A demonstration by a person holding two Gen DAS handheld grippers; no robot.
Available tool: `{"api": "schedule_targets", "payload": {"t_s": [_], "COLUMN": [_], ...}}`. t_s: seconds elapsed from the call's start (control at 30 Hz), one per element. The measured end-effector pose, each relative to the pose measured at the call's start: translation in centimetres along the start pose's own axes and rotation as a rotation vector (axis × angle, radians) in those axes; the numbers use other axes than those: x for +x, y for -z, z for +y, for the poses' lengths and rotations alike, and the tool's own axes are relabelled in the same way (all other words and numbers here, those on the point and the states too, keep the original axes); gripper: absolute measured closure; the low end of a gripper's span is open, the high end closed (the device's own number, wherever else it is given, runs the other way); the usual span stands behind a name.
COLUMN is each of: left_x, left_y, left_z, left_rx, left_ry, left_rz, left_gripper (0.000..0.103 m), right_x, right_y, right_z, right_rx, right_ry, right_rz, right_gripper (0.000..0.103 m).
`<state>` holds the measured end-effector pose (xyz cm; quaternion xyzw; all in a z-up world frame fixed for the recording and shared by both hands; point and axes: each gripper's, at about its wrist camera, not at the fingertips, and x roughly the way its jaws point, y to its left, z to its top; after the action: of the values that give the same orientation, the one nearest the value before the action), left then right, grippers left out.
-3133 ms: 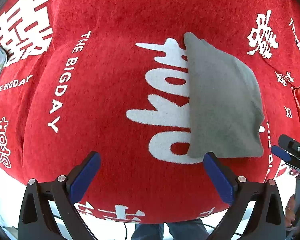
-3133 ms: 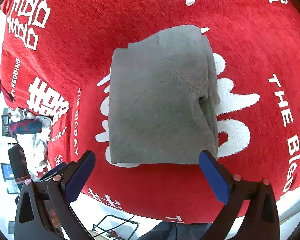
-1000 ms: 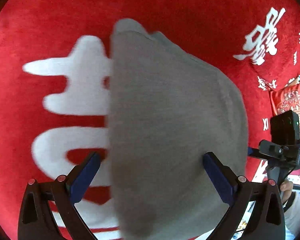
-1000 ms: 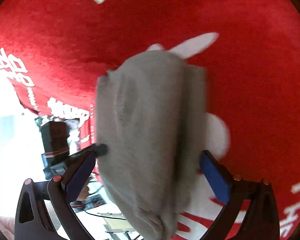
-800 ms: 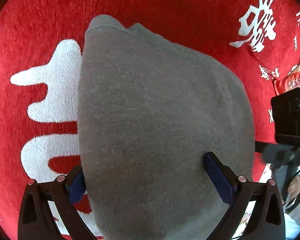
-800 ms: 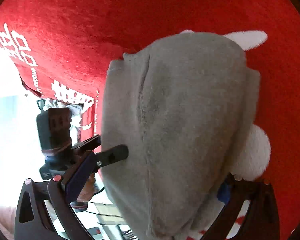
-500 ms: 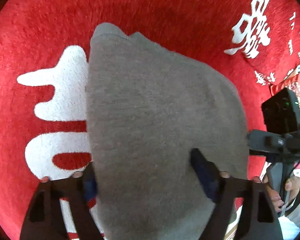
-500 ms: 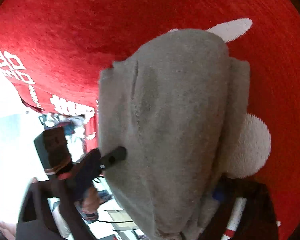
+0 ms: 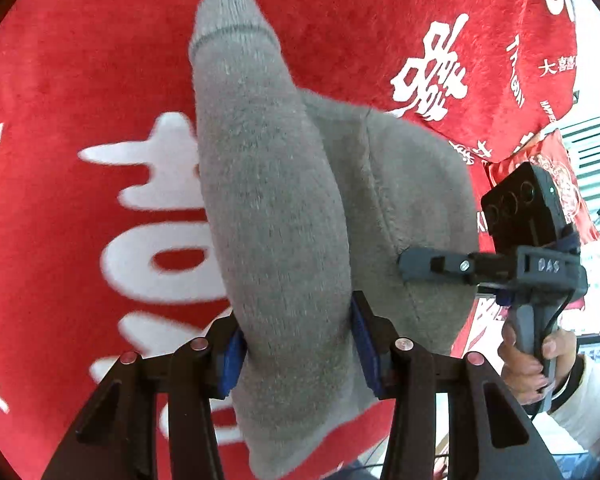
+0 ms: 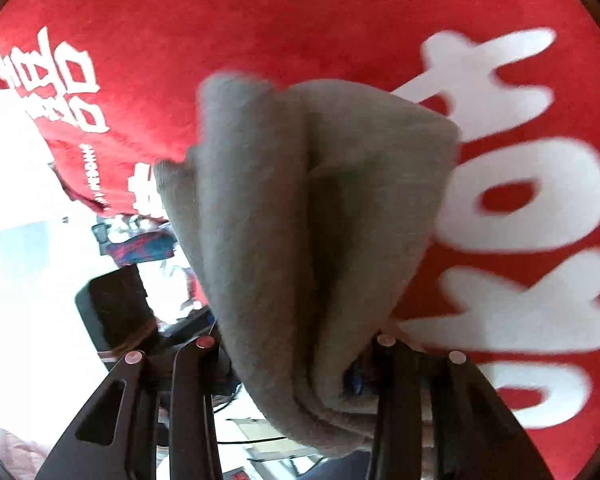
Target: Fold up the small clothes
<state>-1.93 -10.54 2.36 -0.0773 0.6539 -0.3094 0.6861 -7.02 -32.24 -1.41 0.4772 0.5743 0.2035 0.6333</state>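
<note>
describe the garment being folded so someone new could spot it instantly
Start from the big red plush cloth with white lettering that fills both views. Bunched up above it is a soft grey fleece garment with a ribbed cuff, pinched by both the left gripper and the right gripper. It is the only plain grey item.

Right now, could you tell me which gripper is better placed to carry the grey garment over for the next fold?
Probably the left gripper: it clamps the grey garment centrally; the right gripper only pinches its side.
</note>
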Motion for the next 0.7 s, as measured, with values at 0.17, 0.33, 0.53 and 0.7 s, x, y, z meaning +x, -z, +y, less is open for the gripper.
{"api": "schedule_targets", "payload": {"t_s": [0.17, 0.33, 0.53, 0.7], "left_x": [-4.2, -5.2, -3.1, -4.9], "left_y": [2.7, 4.0, 3.3, 4.1], "left_z": [3.8, 8.1, 10.9, 11.9], "left_rx": [-0.076, -0.134, -0.165, -0.171], "left_ry": [-0.027, -0.079, -0.221, -0.337], "left_rz": [-0.026, -0.020, -0.050, -0.092], "left_gripper": [0.054, 0.054, 0.054, 0.054], "right_x": [4.8, 8.8, 8.4, 6.5], "right_y": [1.9, 2.0, -0.1, 1.2], "right_z": [2.9, 3.7, 1.5, -0.3], "right_rx": [0.001, -0.020, -0.157, -0.083], "right_ry": [-0.065, 0.006, 0.541, 0.530], "right_rz": [0.059, 0.083, 0.028, 0.002], "right_gripper": [0.060, 0.061, 0.060, 0.059]}}
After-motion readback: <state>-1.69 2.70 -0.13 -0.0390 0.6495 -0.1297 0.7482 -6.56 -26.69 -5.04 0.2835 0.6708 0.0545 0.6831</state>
